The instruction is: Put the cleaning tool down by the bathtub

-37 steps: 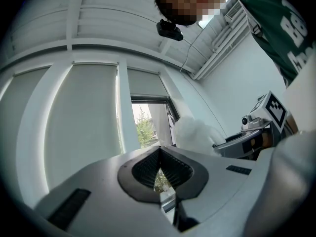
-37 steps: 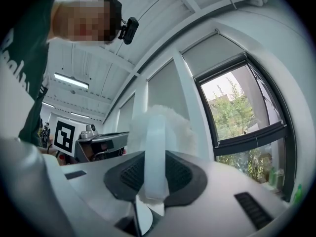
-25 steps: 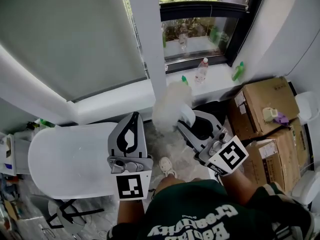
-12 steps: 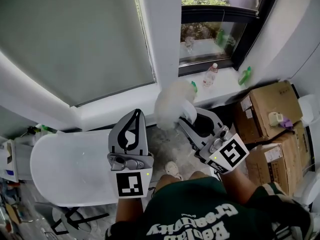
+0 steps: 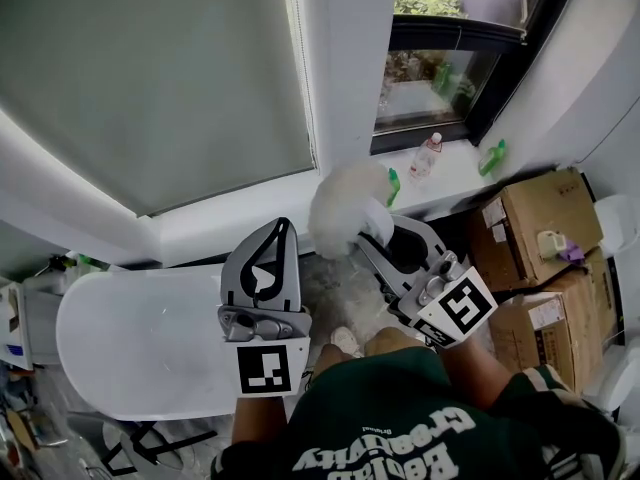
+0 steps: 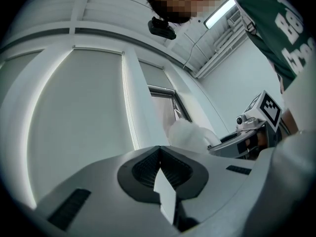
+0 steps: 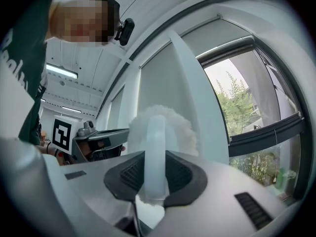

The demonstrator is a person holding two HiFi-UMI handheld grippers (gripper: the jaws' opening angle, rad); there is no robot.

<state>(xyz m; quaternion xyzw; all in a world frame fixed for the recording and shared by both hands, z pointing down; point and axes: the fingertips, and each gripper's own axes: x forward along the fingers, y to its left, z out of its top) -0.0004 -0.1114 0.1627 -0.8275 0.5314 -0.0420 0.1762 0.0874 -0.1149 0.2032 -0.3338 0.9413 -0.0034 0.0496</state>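
Nearer the window (image 5: 432, 76) now, right hand-held gripper (image 5: 374, 228) clamps the cleaning tool (image 5: 338, 203), left hand-held gripper (image 5: 277, 236) clenched empty.

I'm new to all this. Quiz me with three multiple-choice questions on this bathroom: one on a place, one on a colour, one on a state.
1. In the head view, where are the cardboard boxes? A at the left; B at the right; C top centre.
2. What colour is the cleaning tool's fluffy head? A red; B white; C black.
3. What state is the right gripper in? A open, empty; B shut, empty; C shut on the cleaning tool.
Answers: B, they sit by the right edge; B, the fluff is white; C, its jaws clamp the tool's handle.
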